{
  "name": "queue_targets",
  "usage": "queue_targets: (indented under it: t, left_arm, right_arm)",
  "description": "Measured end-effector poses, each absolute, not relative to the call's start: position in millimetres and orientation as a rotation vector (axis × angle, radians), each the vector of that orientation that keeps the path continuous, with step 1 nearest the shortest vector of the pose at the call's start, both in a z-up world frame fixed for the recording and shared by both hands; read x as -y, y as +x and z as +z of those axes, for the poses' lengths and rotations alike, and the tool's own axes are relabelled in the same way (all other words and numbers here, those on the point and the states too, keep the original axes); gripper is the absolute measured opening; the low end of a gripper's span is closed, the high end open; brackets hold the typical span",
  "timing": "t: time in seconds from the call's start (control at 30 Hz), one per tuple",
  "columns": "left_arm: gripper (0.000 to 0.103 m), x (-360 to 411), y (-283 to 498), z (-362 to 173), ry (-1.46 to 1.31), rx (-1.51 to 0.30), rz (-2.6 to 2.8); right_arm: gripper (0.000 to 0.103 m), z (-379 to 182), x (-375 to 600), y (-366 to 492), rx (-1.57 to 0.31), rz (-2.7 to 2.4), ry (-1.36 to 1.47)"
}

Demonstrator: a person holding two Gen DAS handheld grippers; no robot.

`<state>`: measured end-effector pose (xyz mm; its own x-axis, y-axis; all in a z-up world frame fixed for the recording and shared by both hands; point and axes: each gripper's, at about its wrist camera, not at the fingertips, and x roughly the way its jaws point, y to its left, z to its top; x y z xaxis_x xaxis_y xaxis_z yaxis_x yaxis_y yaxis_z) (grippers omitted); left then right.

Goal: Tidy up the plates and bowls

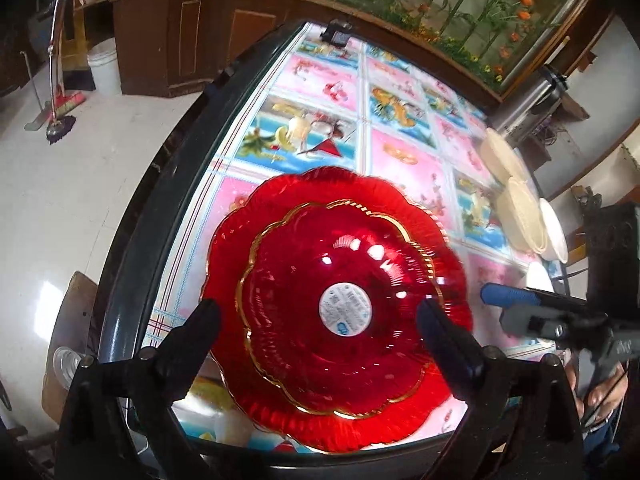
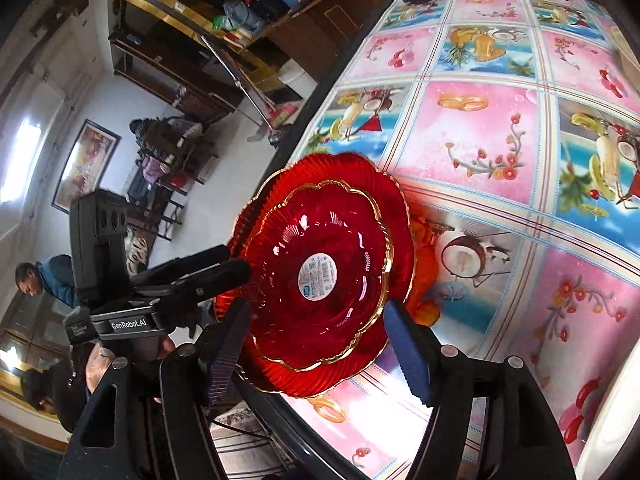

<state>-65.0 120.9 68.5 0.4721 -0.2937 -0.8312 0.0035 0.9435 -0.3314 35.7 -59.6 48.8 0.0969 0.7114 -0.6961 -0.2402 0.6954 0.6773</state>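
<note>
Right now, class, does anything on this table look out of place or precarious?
Yes. The stacked red plates sit at the table's near edge, and in the right wrist view the larger lower plate seems to overhang the dark rim. The round label is still stuck on the upper plate. Nothing looks spilled or broken.

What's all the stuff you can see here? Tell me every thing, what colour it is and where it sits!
red plates: two, see-through red with gold rims, smaller stacked on bigger, near table edge
sticker: one, white and blue, middle of the top plate
cream bowls: at least three, cream and white, in a row on the table's right side in the left view
table: one, pink and blue fruit-patterned cloth, dark rim
white bucket: one, on the floor by the wooden cabinet
mop: one, leaning up on the floor
left tool: black fingers, open, either side of the plates
right tool: blue pads, open, either side of the plates
</note>
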Motion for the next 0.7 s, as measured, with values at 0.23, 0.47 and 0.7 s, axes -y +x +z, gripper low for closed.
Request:
queue_targets:
  t: [0.23,0.47,0.7]
  left_arm:
    - [0.098,-98.6,-79.1,81.3,-0.279,-1.011,-0.220]
    - [0.098,-54.1,-86.5,95.0,-0.179,-0.959,-0.265]
    - [0.098,9.7,-89.4,100.3,-0.091,-0.938,-0.366]
  right_arm:
    - [0.074,52.4,84.2,29.7,-1.249,0.745,0.505]
    - [0.074,55.8,107.2,15.0,-1.210,0.753,0.548]
    - [0.074,71.0,150.9,-3.0,-1.122,0.718,0.575]
